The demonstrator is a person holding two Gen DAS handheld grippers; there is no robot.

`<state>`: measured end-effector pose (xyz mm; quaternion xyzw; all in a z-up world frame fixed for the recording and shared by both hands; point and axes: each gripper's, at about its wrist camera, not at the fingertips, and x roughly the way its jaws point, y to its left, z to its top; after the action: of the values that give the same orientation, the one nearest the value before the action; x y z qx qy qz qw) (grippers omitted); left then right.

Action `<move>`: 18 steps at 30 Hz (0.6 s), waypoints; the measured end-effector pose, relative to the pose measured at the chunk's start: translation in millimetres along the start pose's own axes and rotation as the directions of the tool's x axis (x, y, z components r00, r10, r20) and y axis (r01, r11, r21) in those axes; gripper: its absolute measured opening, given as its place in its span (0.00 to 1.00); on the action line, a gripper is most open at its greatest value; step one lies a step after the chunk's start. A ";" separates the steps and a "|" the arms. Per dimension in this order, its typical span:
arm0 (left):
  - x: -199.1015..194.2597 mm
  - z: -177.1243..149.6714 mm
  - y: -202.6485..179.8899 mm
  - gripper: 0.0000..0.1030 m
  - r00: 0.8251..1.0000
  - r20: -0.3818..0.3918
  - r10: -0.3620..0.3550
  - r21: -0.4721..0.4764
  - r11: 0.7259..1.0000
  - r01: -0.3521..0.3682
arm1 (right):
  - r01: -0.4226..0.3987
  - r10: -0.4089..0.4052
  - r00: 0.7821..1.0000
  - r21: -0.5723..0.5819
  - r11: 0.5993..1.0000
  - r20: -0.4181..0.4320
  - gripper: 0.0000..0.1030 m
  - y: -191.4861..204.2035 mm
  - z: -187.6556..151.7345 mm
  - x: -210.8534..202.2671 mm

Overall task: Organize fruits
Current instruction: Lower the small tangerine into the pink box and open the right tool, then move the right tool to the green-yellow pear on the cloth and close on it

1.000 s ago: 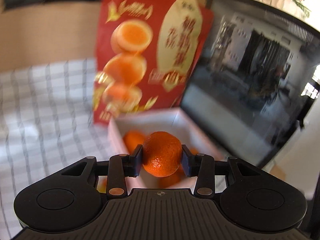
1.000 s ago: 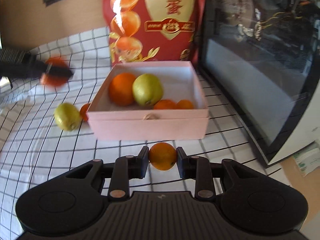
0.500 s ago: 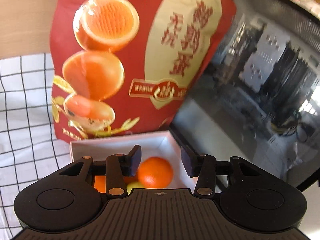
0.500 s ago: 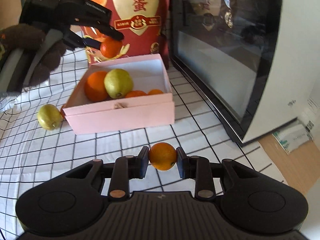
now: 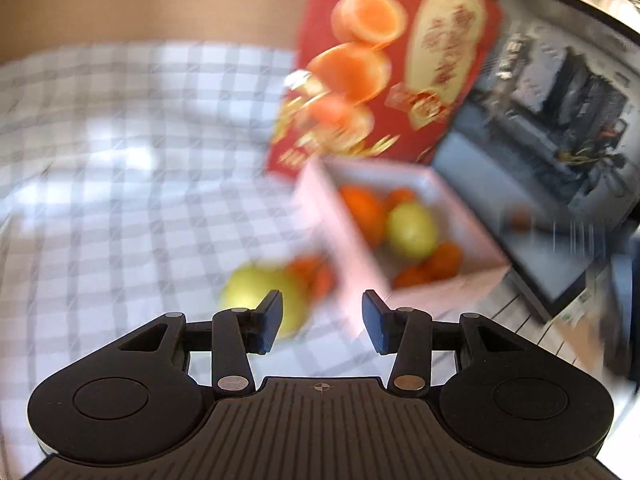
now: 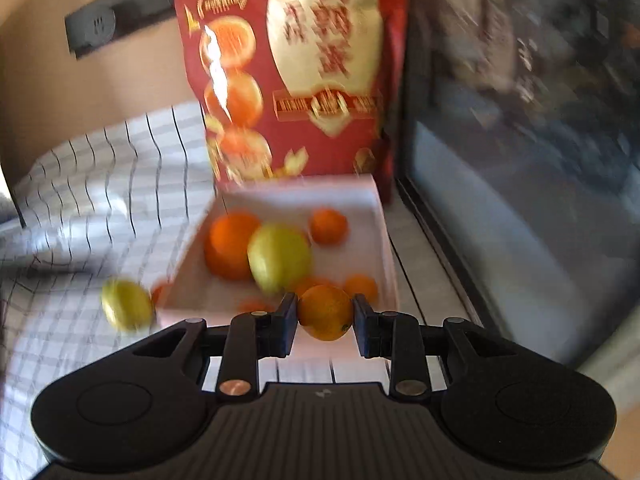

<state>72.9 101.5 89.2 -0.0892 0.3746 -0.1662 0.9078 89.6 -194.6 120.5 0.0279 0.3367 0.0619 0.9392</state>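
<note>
A pink box (image 6: 384, 240) holds a big orange (image 6: 230, 244), a yellow-green fruit (image 6: 278, 256) and several small oranges. My right gripper (image 6: 325, 316) is shut on a small orange (image 6: 325, 312), held just above the box's near edge. My left gripper (image 5: 322, 322) is open and empty, to the left of the box (image 5: 344, 256). A yellow-green fruit (image 5: 248, 288) and a small orange (image 5: 312, 272) lie on the cloth just beyond its left finger. Both views are blurred.
A red snack bag (image 6: 296, 72) stands behind the box. A dark glass-fronted oven (image 6: 520, 140) is on the right. The table has a white checked cloth (image 5: 120, 200). A loose yellow-green fruit (image 6: 126, 304) lies left of the box.
My left gripper dropped its orange into the box, opened, and pulled back to the left. My right gripper carried its orange forward to the box's near edge.
</note>
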 end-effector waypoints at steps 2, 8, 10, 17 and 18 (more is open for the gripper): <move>-10.2 -16.3 18.5 0.47 0.999 -0.024 0.030 -0.063 0.998 -0.031 | -0.017 0.017 1.000 -0.007 1.000 0.013 0.28 0.5 28.3 13.3; -33.2 -47.6 59.5 0.47 0.991 -0.047 0.127 -0.175 0.975 -0.133 | 0.004 -0.002 0.998 0.028 1.000 -0.063 0.28 -0.7 94.2 70.9; -41.2 -55.8 70.8 0.47 0.987 -0.052 0.149 -0.197 0.968 -0.156 | 0.013 -0.008 0.996 0.052 0.999 -0.091 0.34 -2.1 100.4 85.2; -43.1 -60.9 79.0 0.47 0.983 -0.069 0.169 -0.194 0.965 -0.179 | -0.045 0.041 0.993 -0.036 0.998 -0.112 0.50 34.3 80.3 87.6; -41.3 -58.5 76.3 0.47 0.985 -0.068 0.162 -0.180 0.969 -0.171 | -0.052 0.044 0.993 -0.071 0.996 -0.108 0.50 44.5 73.9 84.7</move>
<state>21.9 185.3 53.0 -0.1370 0.4182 -0.0562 0.8962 197.1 -139.8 128.4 -0.0022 0.3831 0.0981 0.9185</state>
